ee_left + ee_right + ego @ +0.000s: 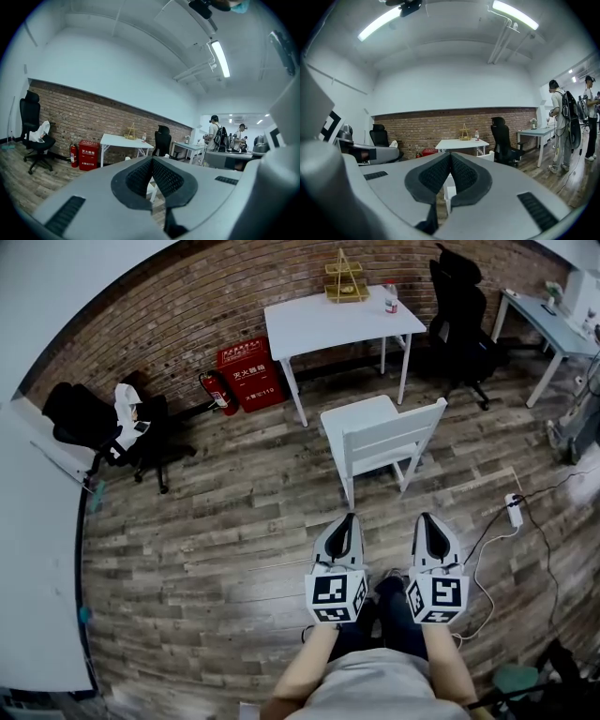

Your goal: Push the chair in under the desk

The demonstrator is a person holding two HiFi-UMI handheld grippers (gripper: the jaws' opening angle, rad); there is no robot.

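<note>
While the fingers (139, 177) of the left gripper (152, 160) and those of the right gripper (450, 155) stand pressed together on nothing, both tools hover side by side, apart from the white chair (384, 437). The chair stands on the wooden floor (216, 521) between the person and the white worktop (319, 320). Its slatted back faces the grippers, its seat faces the worktop, and it is wholly outside it.

Risks: the chair appears offset toward the worktop's right legs, so a straight push would likely drive a seat corner against one. Narrow closed tips pressed high on the back rail could slip between the slats or tip the chair. Uneven force would swing it. A knock could upset the wire rack (344, 279) and bottle (391, 298) on the worktop.

Views: only the head view shows the gap to the chair, the offset, and a power strip (514, 510) on the floor at right. Only the gripper views show the pads meeting, and people (562, 126) standing far right.
</note>
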